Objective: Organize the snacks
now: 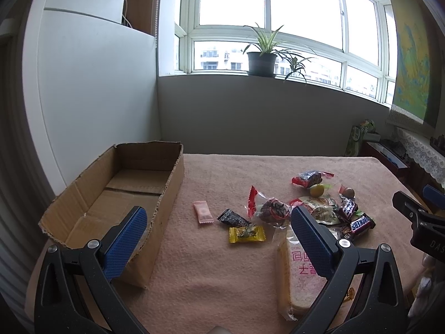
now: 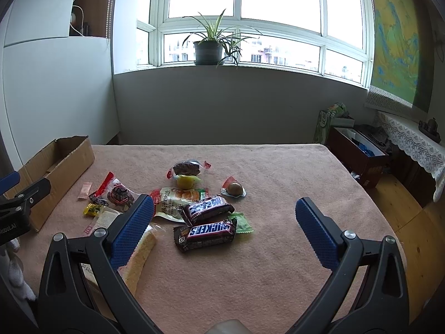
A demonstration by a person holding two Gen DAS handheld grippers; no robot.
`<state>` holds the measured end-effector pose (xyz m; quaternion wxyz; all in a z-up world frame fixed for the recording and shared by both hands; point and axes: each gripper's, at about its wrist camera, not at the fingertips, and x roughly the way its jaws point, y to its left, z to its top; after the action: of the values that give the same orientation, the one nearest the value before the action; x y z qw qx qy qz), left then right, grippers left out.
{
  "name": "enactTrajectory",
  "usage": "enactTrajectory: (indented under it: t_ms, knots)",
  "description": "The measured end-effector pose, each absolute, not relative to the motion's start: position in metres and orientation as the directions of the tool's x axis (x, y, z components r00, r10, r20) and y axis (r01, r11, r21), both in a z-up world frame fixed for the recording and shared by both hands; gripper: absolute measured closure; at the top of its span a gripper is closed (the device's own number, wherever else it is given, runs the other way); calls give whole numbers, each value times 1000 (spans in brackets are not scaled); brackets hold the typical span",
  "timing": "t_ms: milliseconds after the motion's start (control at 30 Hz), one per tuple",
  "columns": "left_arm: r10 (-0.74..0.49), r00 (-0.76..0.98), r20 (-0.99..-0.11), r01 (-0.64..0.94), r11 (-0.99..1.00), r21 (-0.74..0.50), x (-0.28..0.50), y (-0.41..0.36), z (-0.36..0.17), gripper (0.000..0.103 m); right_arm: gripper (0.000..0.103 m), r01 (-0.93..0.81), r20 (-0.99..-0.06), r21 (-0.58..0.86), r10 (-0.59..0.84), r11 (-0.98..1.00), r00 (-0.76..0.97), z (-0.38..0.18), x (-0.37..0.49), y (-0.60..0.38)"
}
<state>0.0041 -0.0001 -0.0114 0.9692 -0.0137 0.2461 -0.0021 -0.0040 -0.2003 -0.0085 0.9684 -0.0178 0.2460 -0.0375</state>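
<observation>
Pink towelling covers the table [image 2: 278,250], where the snacks lie in a loose heap: two Snickers bars [image 2: 205,232] side by side, a green-wrapped candy [image 2: 242,222] touching them, a yellow candy [image 1: 247,234] and a pink sachet [image 1: 203,212] nearer the cardboard box [image 1: 116,194]. The box stands at the table's left edge with nothing visible inside. A wrapped bread slice [image 1: 301,278] lies under the left gripper [image 1: 219,239], whose fingers are spread wide, holding nothing. The right gripper [image 2: 224,229] hangs over the Snickers bars, fingers likewise wide apart.
</observation>
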Motion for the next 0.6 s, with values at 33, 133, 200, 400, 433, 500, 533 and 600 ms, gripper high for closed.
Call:
enactTrajectory:
  t_ms: [33, 133, 200, 400, 433, 500, 533, 600]
  knots:
    - [-11, 879, -476, -2, 1000, -27, 4, 0, -12, 1, 0, 64, -475, -54, -82, 996, 876, -8, -4, -200]
    - [-12, 879, -476, -1, 1000, -27, 4, -1, -12, 1, 0, 65, -477, -54, -83, 996, 875, -10, -5, -202]
    - [-12, 878, -478, -1, 1000, -27, 5, -1, -13, 1, 0, 65, -477, -53, -83, 996, 875, -10, -4, -202]
    - [-12, 878, -479, -1, 1000, -27, 5, 0, -13, 1, 0, 64, -479, -55, -83, 996, 874, -11, -5, -201]
    - [-12, 878, -479, -1, 1000, -27, 4, 0, -13, 1, 0, 65, -478, -55, -83, 996, 874, -11, -4, -201]
    - [-13, 878, -478, 1, 1000, -26, 3, 0, -13, 1, 0, 65, -478, -53, -83, 996, 874, -11, -5, -201]
    - [-13, 878, -478, 1, 1000, -25, 3, 0, -13, 1, 0, 65, -478, -54, -83, 996, 874, -11, -4, -201]
    - [-14, 878, -479, 2, 1000, -26, 3, 0, -13, 1, 0, 64, -479, -53, -82, 997, 874, -11, -4, -201]
